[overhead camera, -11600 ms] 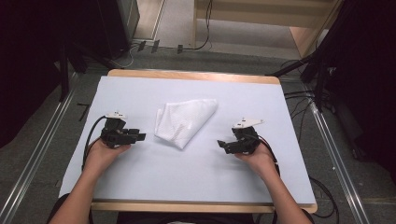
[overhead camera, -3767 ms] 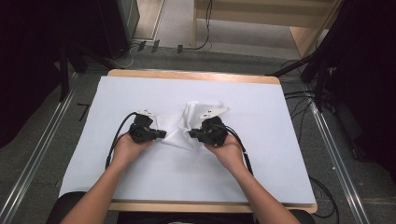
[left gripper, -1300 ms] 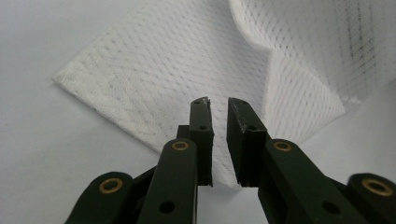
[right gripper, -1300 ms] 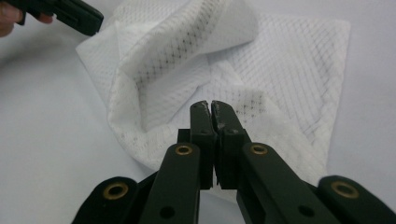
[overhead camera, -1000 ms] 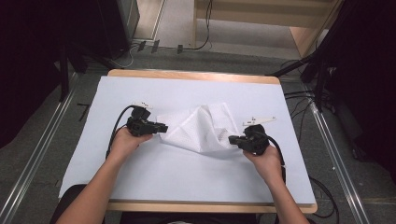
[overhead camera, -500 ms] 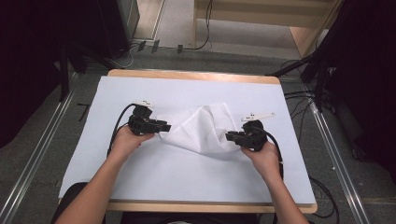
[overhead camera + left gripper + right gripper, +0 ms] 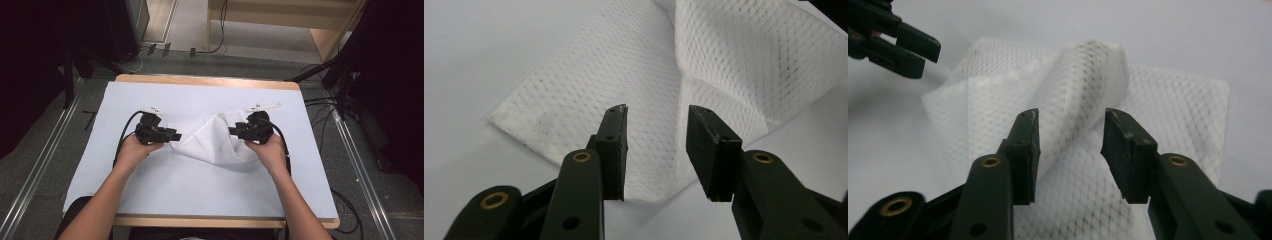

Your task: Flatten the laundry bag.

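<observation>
Item: white cloth, one piece, embossed with a diamond mesh pattern. Location: centre of the high view, lying on the pale blue table cover, between the two grippers. Condition: partly spread, with one raised fold running through its middle and a flatter layer beneath; a loose roll stands up at upper centre of the right gripper view.

Left gripper: at centre-left of the high view, pointing toward the cloth's left edge. Its jaws have just been opening and stand about half apart; in the left gripper view the cloth's near corner lies flat under the gap, and neither pad presses on it. Nothing held.

Right gripper: at centre-right, facing the fold. Its jaws have just been opening, roughly half apart; in the right gripper view the cloth lies below and beyond the gap, released. Nothing held.

Handling, as judged: very light, limp, no stiffness; it will sag, crease and drag along the cover if pulled by one point. Not fragile, not slippery; the textured surface should give the pads good purchase. Best hold: pinch a free corner or an outer edge, single layer, one gripper at each side, so that the raised fold can be drawn flat.
</observation>
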